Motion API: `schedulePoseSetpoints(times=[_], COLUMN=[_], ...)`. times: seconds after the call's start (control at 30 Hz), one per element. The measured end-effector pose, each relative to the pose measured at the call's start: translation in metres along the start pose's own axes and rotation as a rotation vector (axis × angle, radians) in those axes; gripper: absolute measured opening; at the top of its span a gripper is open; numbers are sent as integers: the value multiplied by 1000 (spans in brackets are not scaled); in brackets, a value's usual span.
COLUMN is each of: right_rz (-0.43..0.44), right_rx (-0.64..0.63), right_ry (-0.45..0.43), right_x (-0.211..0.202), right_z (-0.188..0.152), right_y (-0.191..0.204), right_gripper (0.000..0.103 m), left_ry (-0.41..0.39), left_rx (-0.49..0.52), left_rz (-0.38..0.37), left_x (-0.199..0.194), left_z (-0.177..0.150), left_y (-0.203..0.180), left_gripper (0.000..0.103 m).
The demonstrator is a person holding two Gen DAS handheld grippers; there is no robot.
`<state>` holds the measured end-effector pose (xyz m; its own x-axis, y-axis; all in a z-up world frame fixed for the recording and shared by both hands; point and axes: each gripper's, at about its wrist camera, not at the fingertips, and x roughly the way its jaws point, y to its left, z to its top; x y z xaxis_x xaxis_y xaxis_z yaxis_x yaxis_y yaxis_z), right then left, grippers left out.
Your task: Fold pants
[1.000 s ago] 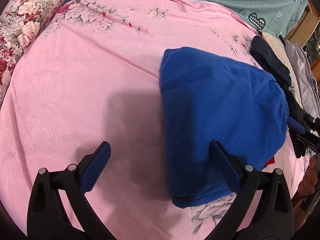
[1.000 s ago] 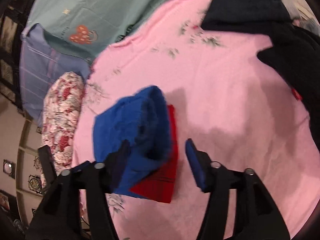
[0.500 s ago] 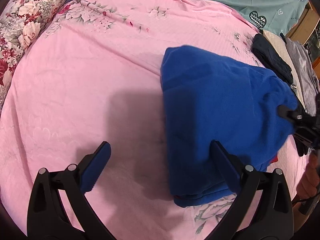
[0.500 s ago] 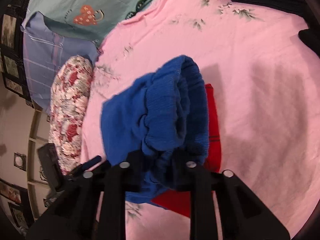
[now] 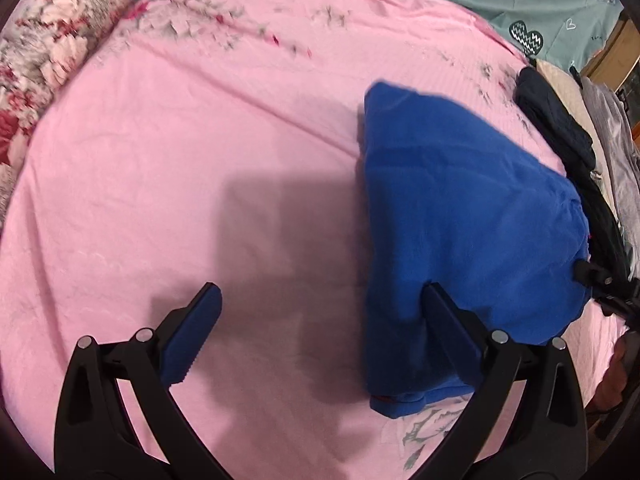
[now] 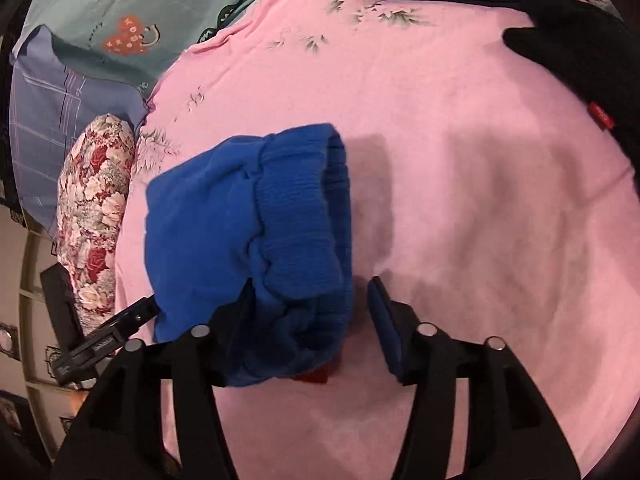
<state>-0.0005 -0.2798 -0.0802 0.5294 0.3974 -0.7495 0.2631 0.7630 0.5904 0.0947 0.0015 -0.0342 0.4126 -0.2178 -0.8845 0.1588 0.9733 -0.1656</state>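
pants (image 6: 248, 232): folded blue bundle lying on pink sheet (image 6: 460, 200) | handling: judged soft, light, bulky fleece, best taken at ribbed edge | left gripper (image 5: 320, 332): spread wide, empty, one finger over the bundle | right gripper (image 6: 312, 312): just reopened, ribbed edge between jaws, unpressed

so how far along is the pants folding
Mostly done: the blue pants lie in a compact folded bundle on the pink sheet. The right hand-held gripper has just opened, its jaws loose around the waistband end; the left hand-held gripper is open beside the bundle. Left: perhaps tidying, since the bundle looks lumpy.
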Motion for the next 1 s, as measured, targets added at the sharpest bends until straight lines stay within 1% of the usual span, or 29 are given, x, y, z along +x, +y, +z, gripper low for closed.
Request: schedulePoseSetpoints(times=[0.03,0.07,0.1,0.13,0.17,0.2,0.23,0.27,0.3,0.33,0.37,0.4,0.43,0.47,0.5,0.53,0.57,0.6,0.63,0.7,0.73,0.77,0.83,0.87,0.9,0.93,0.97,1.0], right_rz=[-9,-29,-57,-83,-102,-121,-120,-87,-41,-10,0,3,-4,-26,-48,-57,-53,-65,-48,-4,8,13,27,48,79,93,77,34], right_rx=[-36,-76,-122,-164,-191,-225,-264,-282,-295,-304,-306,-305,-296,-283,-274,-255,-234,-227,-238,-234,-236,-239,-248,-252,-255,-265,-279,-293], right_ry=[-30,-80,-146,-221,-275,-319,-336,-324,-299,-263,-234,-211,-180,-153,-128,-101,-99,-109,-118,-105,-101,-105,-130,-138,-134,-115,-86,-67], right_x=[-12,-25,-39,-52,-59,-64,-64,-57,-48,-35,-21,-13,4,18,28,42,46,46,45,38,31,23,1,-10,-17,-17,-11,-4], right_z=[4,7,10,12,14,16,18,22,26,31,35,37,42,46,49,54,54,54,53,48,44,40,28,21,12,5,-2,-7], right_y=[6,12,19,27,32,40,51,57,64,69,74,76,77,74,71,63,54,47,41,39,42,44,48,46,44,42,42,40], right_gripper=[57,57,57,57,57,53,40,33,21,20,20,20,20,20,18,15,9,0,0,0,0,1,15,20,31,37,37,38], left_ry=[-22,-44,-73,-87,-97,-102,-112,-118,-115,-102,-80,-63,-46,-20,9,25,42,42,45,46,38,9,-48,-68,-68,-57,-42,-12], left_rx=[-4,-9,-18,-26,-34,-37,-33,-23,-2,14,25,28,29,39,40,22,-22,-39,-36,-40,-41,-35,-2,18,33,50,63,60], left_rz=[9,6,-18,-36,-56,-70,-95,-117,-147,-172,-198,-200,-160,-36,35,-1,-74,-98,-97,-87,-79,-86,-103,-92,-74,-46,-30,-29], left_x=[-7,-15,-24,-29,-33,-35,-37,-36,-32,-26,-15,-6,9,29,46,54,59,58,56,46,38,25,4,-2,-2,3,11,24], left_z=[3,6,12,17,23,28,34,38,43,47,51,53,56,59,58,57,55,55,54,52,49,43,32,24,19,12,6,1], left_y=[1,2,3,2,-1,-5,-14,-21,-35,-46,-56,-61,-65,-67,-63,-57,-48,-44,-43,-44,-44,-45,-45,-48,-49,-49,-49,-47], left_gripper=[101,101,101,101,101,101,101,101,101,101,101,101,101,101,101,101,101,101,101,101,101,101,101,101,101,101,101,101])
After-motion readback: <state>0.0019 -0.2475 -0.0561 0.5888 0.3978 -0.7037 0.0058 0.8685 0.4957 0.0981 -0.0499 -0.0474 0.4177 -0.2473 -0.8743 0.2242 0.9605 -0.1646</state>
